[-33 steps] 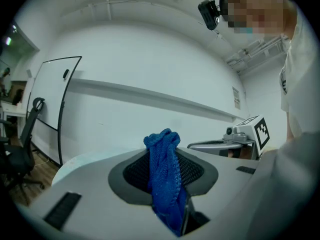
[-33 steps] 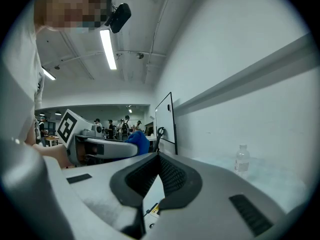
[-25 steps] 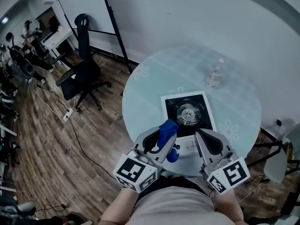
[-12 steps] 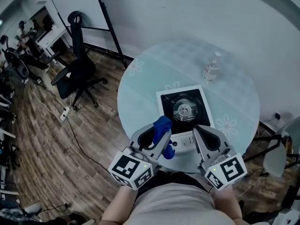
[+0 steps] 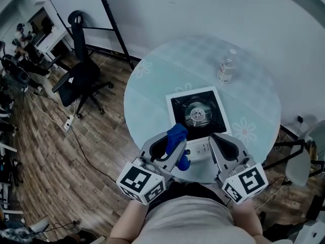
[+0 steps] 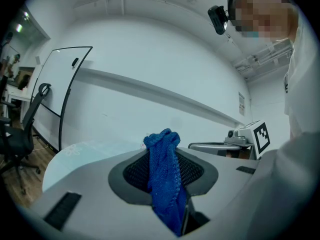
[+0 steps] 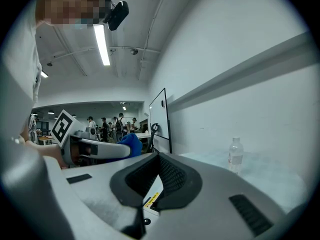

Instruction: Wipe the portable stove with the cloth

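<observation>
Left gripper (image 5: 174, 145) clamps cloth (image 5: 176, 134); stove (image 5: 198, 113) front partly hidden.

Head view looks steeply down on the table (image 5: 152, 90); both gripper views sit low, facing across it. Head and right gripper views share the bottle (image 5: 226, 67).

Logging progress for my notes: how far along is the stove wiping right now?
Done: the cloth is picked up, clamped in the left tool. In hand: it is held over the table's near edge, by the stove, seemingly not touching it. The right tool is shut and empty. Left: all the wiping.
</observation>
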Action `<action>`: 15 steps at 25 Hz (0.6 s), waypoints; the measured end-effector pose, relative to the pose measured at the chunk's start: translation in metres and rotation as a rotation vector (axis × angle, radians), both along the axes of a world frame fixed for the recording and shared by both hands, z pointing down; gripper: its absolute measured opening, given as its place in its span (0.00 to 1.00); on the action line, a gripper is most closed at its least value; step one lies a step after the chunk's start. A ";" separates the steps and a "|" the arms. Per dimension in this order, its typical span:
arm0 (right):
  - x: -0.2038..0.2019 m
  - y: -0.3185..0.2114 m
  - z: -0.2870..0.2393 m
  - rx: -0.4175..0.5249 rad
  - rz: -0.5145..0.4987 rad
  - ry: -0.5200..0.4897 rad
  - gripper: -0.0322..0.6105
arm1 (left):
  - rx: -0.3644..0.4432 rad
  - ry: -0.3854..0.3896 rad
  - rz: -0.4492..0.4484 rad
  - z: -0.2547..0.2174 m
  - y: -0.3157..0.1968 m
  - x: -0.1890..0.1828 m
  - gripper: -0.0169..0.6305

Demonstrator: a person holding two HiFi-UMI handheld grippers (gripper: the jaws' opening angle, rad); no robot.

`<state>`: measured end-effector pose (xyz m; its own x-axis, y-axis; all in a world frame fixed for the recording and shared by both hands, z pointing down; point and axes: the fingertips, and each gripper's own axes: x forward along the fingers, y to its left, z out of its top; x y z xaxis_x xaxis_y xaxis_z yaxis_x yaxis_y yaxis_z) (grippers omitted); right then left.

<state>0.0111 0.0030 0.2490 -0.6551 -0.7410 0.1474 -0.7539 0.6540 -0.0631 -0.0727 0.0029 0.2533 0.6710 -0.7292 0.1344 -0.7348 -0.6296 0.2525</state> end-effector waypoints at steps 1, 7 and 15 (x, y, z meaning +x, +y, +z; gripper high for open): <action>0.000 0.001 0.000 0.002 -0.003 0.005 0.08 | -0.003 0.003 0.003 0.000 0.001 0.000 0.23; -0.001 0.002 -0.003 0.005 -0.011 0.027 0.08 | -0.016 0.014 0.030 0.004 0.006 0.006 0.23; -0.006 0.007 0.002 -0.017 -0.026 0.041 0.08 | -0.019 0.026 0.030 0.002 0.010 0.007 0.23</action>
